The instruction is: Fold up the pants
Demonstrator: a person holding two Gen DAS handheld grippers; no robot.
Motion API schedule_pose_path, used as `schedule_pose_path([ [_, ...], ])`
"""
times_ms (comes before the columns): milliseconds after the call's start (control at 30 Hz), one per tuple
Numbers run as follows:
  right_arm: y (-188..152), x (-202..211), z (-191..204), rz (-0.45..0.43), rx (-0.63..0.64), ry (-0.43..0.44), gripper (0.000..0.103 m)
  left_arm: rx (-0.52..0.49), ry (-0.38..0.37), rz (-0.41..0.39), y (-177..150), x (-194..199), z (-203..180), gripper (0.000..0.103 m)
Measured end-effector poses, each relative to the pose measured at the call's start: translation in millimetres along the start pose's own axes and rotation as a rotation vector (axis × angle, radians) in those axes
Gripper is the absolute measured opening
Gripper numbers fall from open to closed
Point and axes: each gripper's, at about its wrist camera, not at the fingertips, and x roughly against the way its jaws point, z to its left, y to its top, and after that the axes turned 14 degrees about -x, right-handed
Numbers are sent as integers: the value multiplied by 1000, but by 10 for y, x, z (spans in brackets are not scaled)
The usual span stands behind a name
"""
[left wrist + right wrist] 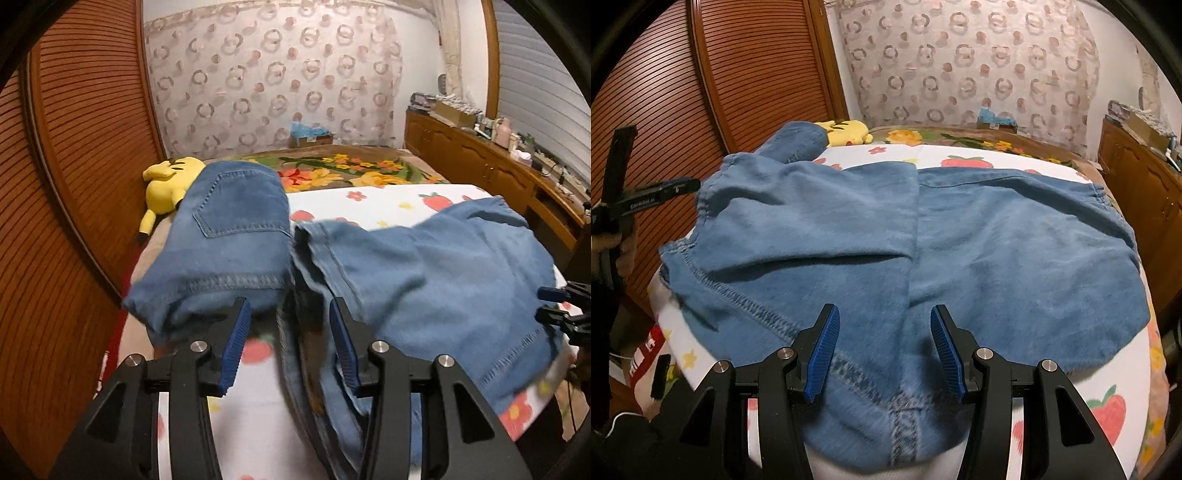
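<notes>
Small white lettering on the left gripper (646,201) perhaps reads "GenRobot.AI".

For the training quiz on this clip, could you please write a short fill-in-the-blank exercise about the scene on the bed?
1. The pants spread on the bed are made of blue ____.
2. The plush toy lying beyond the pants is coloured ____.
3. The white sheet under the pants is printed with flowers and ____.
4. The pads of the right gripper are coloured ____.

Missing words: denim; yellow; strawberries; blue
</notes>
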Motion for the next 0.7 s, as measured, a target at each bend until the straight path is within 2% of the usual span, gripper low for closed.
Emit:
schedule_pose_path([
  [167, -56, 62, -6, 9, 8, -1, 54, -15, -58, -21, -218, 157, -244, 45],
  [400, -124, 101, 11, 30, 10, 23, 53, -17, -142, 4, -505, 160, -483, 45],
  [567, -136, 80, 32, 42, 32, 27, 53, -21, -138, -10, -566, 195, -545, 21],
  [600, -140, 89, 30, 39, 35, 26, 51, -20, -138, -23, -559, 227, -541, 20],
  [633, -138, 97, 27, 37, 37, 31, 45, -17, -140, -38, -556, 267, -527, 19],
  [667, -138, 107, 28, 34, 39, 42, 29, -15, -142, -52, -546, 306, -522, 19],
  [700, -136, 116, 37, 27, 39, 52, 21, -13, -141, -63, -550, 330, -504, 19],
])
